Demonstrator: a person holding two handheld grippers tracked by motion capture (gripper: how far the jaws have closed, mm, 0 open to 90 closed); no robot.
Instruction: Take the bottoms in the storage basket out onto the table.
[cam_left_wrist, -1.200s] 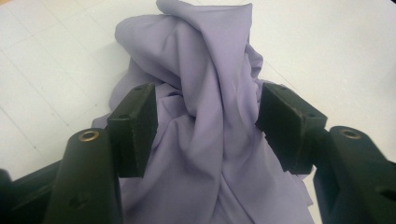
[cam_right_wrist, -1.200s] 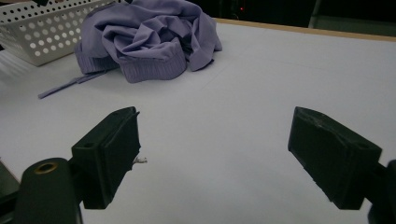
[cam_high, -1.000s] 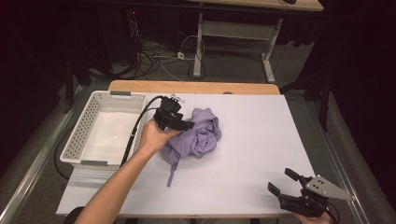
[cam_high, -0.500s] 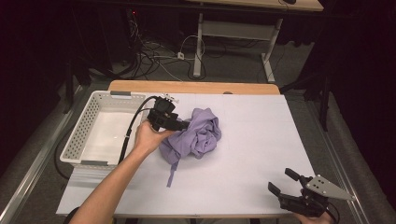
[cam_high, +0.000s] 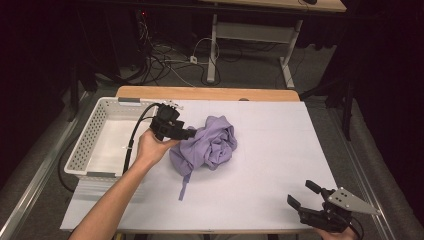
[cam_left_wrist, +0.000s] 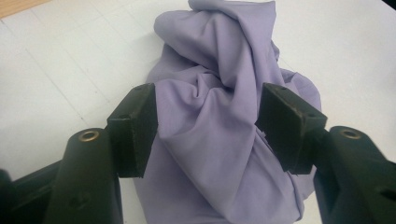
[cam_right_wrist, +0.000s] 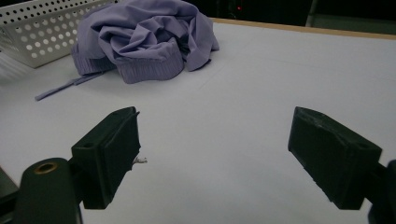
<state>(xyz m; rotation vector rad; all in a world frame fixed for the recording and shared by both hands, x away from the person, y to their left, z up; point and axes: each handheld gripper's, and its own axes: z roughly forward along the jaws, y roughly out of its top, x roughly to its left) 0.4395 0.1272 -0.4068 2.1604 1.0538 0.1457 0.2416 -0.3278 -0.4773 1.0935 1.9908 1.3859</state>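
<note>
While the crumpled lilac cloth garment (cam_high: 207, 145) lies bunched near the middle of the white-covered worktop (cam_high: 280, 135), the left tool (cam_high: 189, 134) is held against its left flank. Seen in the left gripper view, the jaws are spread on either side of a raised fold of the fabric (cam_left_wrist: 219, 116), and the cloth is touched by the inner faces; whether it is truly squeezed cannot be told. A thin lilac strap (cam_high: 183, 186) is trailed from the heap toward the near edge. Just left of the hand, a white perforated plastic basket (cam_high: 87, 150) is set at the worktop's left end, close beside the garment. The right tool (cam_high: 304, 195) is held low at the near right corner, well apart from the cloth, with its jaws spread over bare worktop (cam_right_wrist: 219, 154). Beyond the far edge, cables (cam_high: 165, 55) are strewn on the floor.
</note>
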